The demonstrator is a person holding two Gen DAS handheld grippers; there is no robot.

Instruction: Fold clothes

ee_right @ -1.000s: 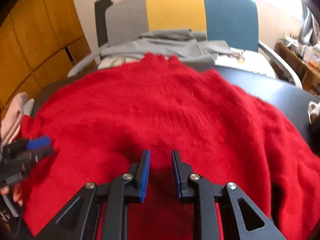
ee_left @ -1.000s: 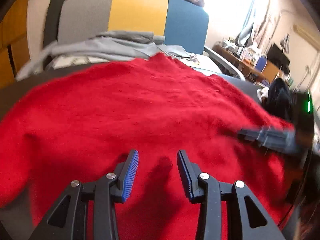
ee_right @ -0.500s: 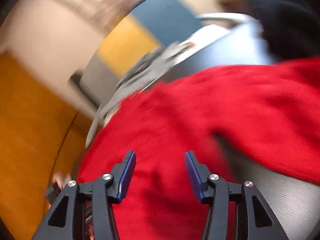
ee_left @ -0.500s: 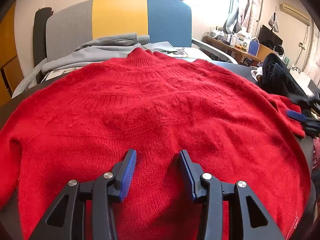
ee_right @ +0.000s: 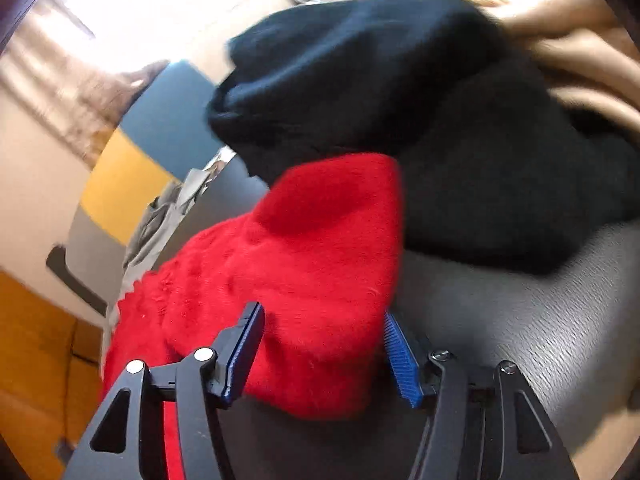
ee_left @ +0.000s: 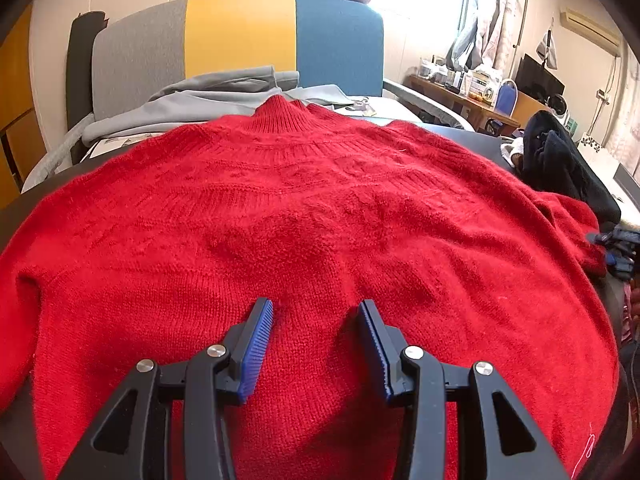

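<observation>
A red knitted sweater (ee_left: 304, 216) lies spread flat on the dark table, collar toward the far side. My left gripper (ee_left: 315, 308) hovers open over the sweater's near hem area, with nothing pinched between its blue pads. Blurred at the far right edge of the left wrist view, my right gripper (ee_left: 616, 248) sits at the end of the right sleeve. In the right wrist view, the red sleeve end (ee_right: 320, 264) lies between the closing jaws of the right gripper (ee_right: 324, 314); the pads do not clearly press it.
A black garment (ee_right: 440, 120) is heaped on the table (ee_right: 528, 320) just beyond the sleeve, with tan cloth (ee_right: 580, 20) behind it. Past the table stands a chair with a grey, yellow and blue back (ee_left: 240, 32), a grey garment (ee_left: 208, 96) draped on it.
My right gripper swung from the sweater's middle out to the right sleeve end, rolling as it went, and its jaws stand wider. The left gripper shifted slightly, then held still.
</observation>
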